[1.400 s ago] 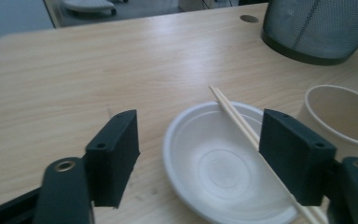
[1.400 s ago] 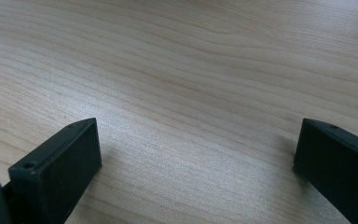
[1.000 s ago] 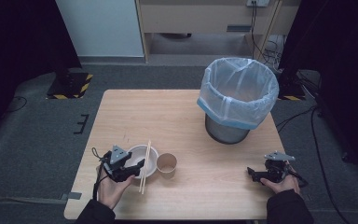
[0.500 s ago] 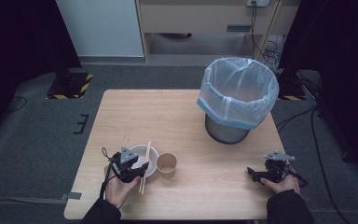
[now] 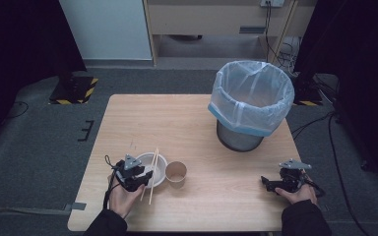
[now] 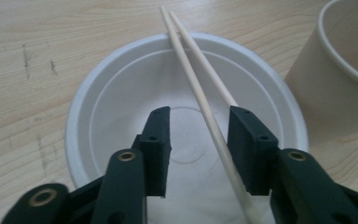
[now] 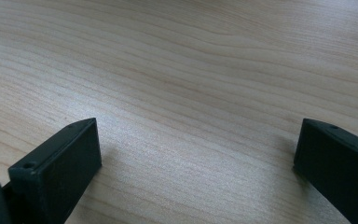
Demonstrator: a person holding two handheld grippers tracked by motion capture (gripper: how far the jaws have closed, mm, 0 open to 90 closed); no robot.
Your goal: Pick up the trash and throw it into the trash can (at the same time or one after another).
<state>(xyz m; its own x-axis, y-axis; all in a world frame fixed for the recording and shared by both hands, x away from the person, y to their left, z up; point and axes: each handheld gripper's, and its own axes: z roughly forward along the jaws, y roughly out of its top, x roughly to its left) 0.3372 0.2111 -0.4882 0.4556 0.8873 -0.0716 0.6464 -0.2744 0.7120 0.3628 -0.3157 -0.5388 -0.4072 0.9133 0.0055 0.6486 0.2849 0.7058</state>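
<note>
Now my left gripper [image 6: 199, 149] has slid over the round white bowl [image 6: 121, 116] since a second ago, jaws just been closing, the pale wooden chopsticks [image 6: 200, 88] between them, unpinched. My right gripper [image 7: 198, 163] rests wide open on the grained table [image 7: 191, 56].

A pair of pale wooden chopsticks [image 6: 200, 88] lies side by side across a white disposable bowl [image 6: 116, 116] near the worktop's front edge.

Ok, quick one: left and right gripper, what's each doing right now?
Left gripper: jaws have just been closing around the chopsticks over the white bowl, pads not yet pressing, so open.
Right gripper: open wide, nothing between the jaws, low over the table.
</note>
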